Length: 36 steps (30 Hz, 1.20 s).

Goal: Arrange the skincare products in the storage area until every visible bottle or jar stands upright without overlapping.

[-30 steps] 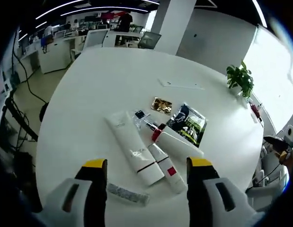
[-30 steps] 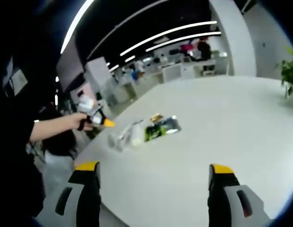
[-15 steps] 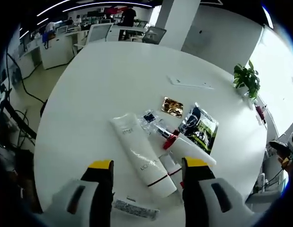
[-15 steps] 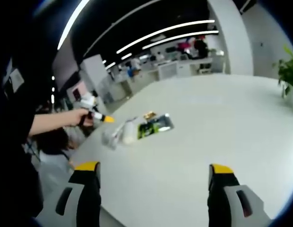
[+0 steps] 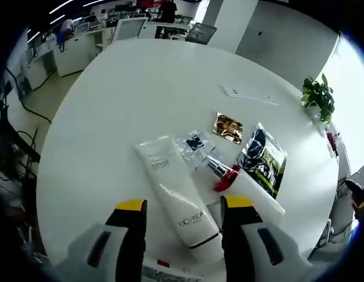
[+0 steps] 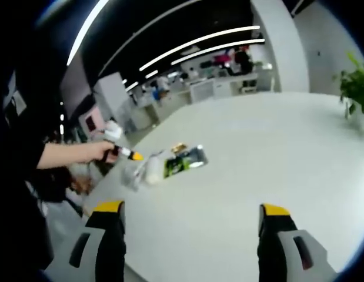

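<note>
In the left gripper view a large white L'Oreal tube (image 5: 177,200) lies flat on the round white table (image 5: 129,94), its cap end between the jaws of my open left gripper (image 5: 180,207). A white bottle with a red collar (image 5: 243,187) lies beside it, next to a small clear packet (image 5: 194,144), a gold sachet (image 5: 229,127) and a dark green sachet (image 5: 262,158). The right gripper (image 6: 187,210) is open over bare table, far from the cluster of products (image 6: 161,167). There the left gripper (image 6: 127,154), held by a hand, hovers over the products.
A potted plant (image 5: 318,98) and a flat white card (image 5: 248,94) sit at the table's far side. A silvery patterned strip (image 5: 170,274) lies under my left jaws. Office desks and chairs (image 5: 134,26) stand beyond the table. The plant (image 6: 353,88) also shows at the right.
The left gripper has moved forward and down over the products; the large tube's end now lies between narrower jaws. The right gripper's view has shifted slightly; its jaws are unchanged.
</note>
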{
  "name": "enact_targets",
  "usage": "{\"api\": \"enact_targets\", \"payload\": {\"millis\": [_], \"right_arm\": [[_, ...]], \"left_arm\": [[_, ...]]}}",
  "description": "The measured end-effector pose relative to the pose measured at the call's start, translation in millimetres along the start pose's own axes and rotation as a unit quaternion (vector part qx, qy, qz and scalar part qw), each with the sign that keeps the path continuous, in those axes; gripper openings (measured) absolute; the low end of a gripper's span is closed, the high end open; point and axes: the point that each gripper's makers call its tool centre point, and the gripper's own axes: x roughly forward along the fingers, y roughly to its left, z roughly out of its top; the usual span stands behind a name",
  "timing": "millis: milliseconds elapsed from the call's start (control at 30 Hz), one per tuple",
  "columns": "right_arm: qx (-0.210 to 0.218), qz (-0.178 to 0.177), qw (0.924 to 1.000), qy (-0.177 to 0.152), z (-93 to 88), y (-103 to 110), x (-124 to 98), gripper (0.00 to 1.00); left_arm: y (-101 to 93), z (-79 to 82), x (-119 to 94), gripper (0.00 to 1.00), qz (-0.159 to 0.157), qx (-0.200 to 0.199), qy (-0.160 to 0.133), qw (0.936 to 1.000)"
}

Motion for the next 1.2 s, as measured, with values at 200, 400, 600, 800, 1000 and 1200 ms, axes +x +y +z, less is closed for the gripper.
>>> {"api": "enact_targets", "payload": {"millis": [200, 400, 600, 800, 1000, 1200], "right_arm": [[0.002, -0.001, 1.0, 0.009, -3.2, -3.4, 3.9, 0.96], [0.002, -0.005, 0.9999, 0.01, -0.6, -9.3, 7.1, 0.96], [0.009, -0.001, 0.9999, 0.004, 4.2, -12.7, 10.5, 0.95], [0.007, 0.002, 1.0, -0.003, 13.2, -12.5, 14.9, 0.95], [0.007, 0.007, 0.9999, 0.002, 9.7, -8.6, 17.8, 0.95], [0.008, 0.006, 0.9999, -0.001, 10.5, -7.3, 15.4, 0.94]], "left_arm": [[2.6, 3.1, 10.9, 0.46, 0.013, 0.013, 0.007, 0.9998], [1.2, 3.6, 19.4, 0.45, 0.019, 0.016, 0.018, 0.9995], [8.9, 0.6, 27.6, 0.47, 0.049, 0.021, 0.031, 0.9981], [11.7, 2.4, 23.7, 0.44, 0.064, 0.028, 0.029, 0.9971], [10.1, 1.3, 21.4, 0.36, 0.057, 0.027, 0.028, 0.9976], [9.8, -1.1, 16.0, 0.33, 0.05, -0.006, 0.015, 0.9986]]}}
